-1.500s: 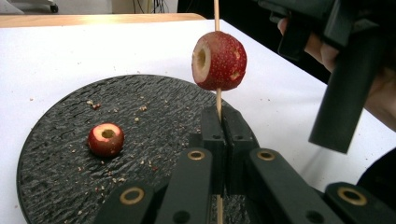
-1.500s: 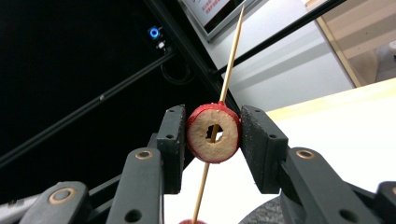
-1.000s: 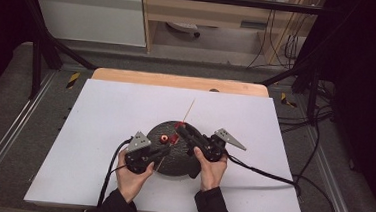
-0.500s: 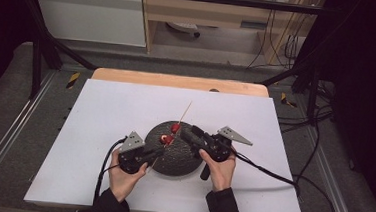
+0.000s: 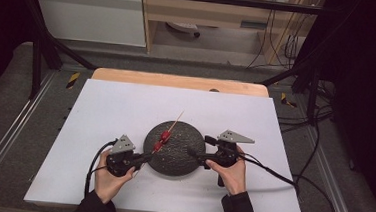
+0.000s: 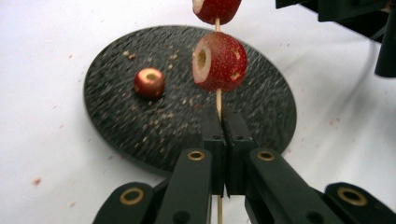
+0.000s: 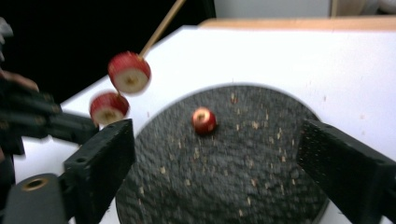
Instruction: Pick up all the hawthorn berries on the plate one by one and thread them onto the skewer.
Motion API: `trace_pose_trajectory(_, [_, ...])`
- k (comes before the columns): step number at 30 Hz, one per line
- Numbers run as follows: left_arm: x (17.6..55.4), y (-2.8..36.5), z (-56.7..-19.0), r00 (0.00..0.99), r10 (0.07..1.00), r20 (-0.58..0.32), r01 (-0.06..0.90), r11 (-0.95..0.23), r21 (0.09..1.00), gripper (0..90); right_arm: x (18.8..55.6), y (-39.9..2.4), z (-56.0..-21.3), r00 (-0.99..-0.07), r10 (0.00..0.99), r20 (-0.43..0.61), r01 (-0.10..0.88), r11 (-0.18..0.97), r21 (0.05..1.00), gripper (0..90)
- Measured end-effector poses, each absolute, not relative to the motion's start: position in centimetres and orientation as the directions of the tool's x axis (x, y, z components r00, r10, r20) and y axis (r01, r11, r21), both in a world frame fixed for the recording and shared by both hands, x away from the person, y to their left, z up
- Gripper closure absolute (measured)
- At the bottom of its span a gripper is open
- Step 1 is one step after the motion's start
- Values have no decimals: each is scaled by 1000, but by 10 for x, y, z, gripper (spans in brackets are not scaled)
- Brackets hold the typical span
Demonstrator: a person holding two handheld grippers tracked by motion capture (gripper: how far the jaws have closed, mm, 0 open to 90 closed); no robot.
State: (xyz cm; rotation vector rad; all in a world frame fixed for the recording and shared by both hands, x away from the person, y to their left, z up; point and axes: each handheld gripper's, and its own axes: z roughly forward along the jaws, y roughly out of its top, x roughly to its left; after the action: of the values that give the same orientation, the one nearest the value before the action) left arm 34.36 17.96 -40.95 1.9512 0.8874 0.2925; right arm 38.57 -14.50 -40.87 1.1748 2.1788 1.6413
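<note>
A thin wooden skewer (image 6: 218,100) carries two red fruit pieces (image 6: 219,60), and my left gripper (image 6: 223,135) is shut on its lower end. In the high view the skewer (image 5: 177,118) slants up over the left part of the dark round plate (image 5: 182,160), with the left gripper (image 5: 145,157) at the plate's left rim. One small red fruit (image 7: 204,120) lies loose on the plate (image 7: 261,186). My right gripper (image 7: 219,163) has just been opening and now stands wide open with nothing between its pads; it hovers at the plate's right side (image 5: 192,153).
The plate sits on a white board (image 5: 100,110) covering a wooden table; crumbs are scattered over the plate. Cables trail from both grippers toward the front edge. Metal rails run along both sides of the table.
The right gripper has let go near the skewer, opened wide and drawn back to the right. The left gripper has shifted left and toward the person, carrying the skewer with it.
</note>
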Motion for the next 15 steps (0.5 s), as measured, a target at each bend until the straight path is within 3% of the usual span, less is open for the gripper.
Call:
trace_pose_trajectory(6, [340, 203, -413, 705, 695, -140, 465, -304, 832, 886, 386, -147, -413, -677, 704, 216, 494, 216, 842, 86])
trace_pose_trajectory(15, [335, 233, -419, 686, 716, -130, 491, -325, 809, 885, 390, -143, -418, -683, 705, 192, 526, 291, 799, 76])
